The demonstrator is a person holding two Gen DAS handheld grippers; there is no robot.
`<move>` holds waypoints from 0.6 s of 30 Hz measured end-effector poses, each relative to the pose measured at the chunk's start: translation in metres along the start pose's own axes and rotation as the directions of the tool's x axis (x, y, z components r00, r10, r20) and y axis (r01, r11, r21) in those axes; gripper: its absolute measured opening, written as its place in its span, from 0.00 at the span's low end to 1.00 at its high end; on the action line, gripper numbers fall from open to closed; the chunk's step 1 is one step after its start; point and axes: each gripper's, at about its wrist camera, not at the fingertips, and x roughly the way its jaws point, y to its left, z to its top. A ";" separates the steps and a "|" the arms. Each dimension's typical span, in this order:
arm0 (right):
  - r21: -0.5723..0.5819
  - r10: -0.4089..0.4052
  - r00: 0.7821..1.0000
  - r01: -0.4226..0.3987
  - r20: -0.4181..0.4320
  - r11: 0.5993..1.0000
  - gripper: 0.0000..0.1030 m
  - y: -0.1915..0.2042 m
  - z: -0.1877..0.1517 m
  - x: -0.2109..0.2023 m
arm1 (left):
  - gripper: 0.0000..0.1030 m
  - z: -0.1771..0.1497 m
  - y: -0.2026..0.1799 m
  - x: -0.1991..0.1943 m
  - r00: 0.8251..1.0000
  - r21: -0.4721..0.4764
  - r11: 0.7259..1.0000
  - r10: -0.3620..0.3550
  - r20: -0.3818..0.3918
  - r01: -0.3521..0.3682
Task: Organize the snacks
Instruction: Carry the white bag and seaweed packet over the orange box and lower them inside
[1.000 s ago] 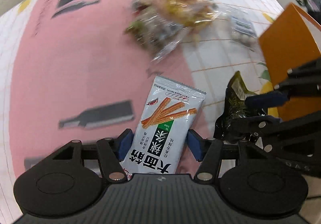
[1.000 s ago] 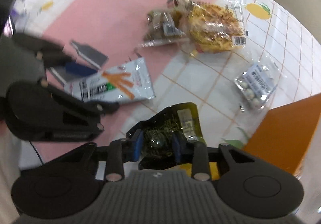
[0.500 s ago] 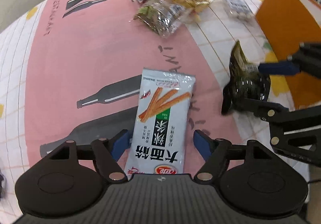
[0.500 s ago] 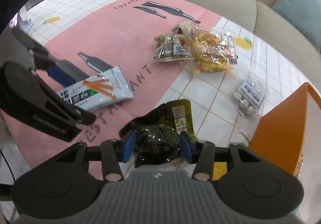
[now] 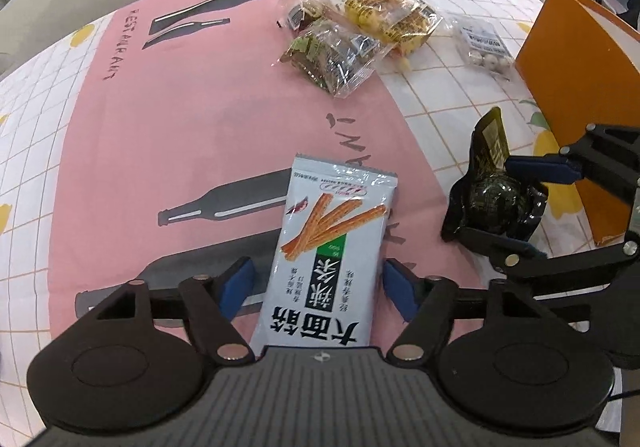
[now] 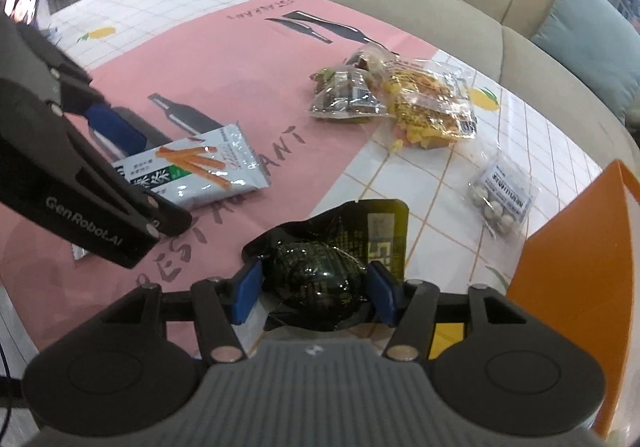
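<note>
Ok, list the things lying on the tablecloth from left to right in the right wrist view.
Left gripper → white stick-snack packet → dark packet between the right gripper's pads → clear bag of white balls → orange box.

Snack count on the worktop – six packets total: one white stick-snack packet [image 5: 332, 247], one black pouch [image 6: 328, 267], one yellow bag [image 6: 432, 107], one green-brown bag [image 6: 344, 99], one small dark packet behind them [image 5: 304, 9], one bag of white balls [image 6: 502, 203]. One orange box [image 6: 576, 287].
</note>
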 end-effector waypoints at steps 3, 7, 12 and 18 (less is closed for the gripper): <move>0.033 -0.005 1.000 0.005 0.008 0.999 0.55 -0.001 -0.002 0.001 | 0.60 0.000 -0.004 -0.003 1.000 0.000 1.000 -0.004 0.014 0.004; 0.068 -0.020 1.000 0.019 0.016 0.997 0.53 0.001 -0.003 -0.001 | 0.57 -0.001 -0.007 -0.004 1.000 -0.027 1.000 0.007 0.027 -0.006; 0.080 -0.028 0.999 0.027 0.016 0.996 0.49 0.001 -0.002 -0.004 | 0.55 -0.001 -0.005 -0.008 0.999 -0.090 0.996 -0.023 0.041 0.026; 0.116 -0.007 1.000 0.004 0.027 0.993 0.47 -0.003 0.002 -0.013 | 0.54 -0.003 0.000 -0.012 0.996 -0.172 0.982 -0.072 0.054 0.080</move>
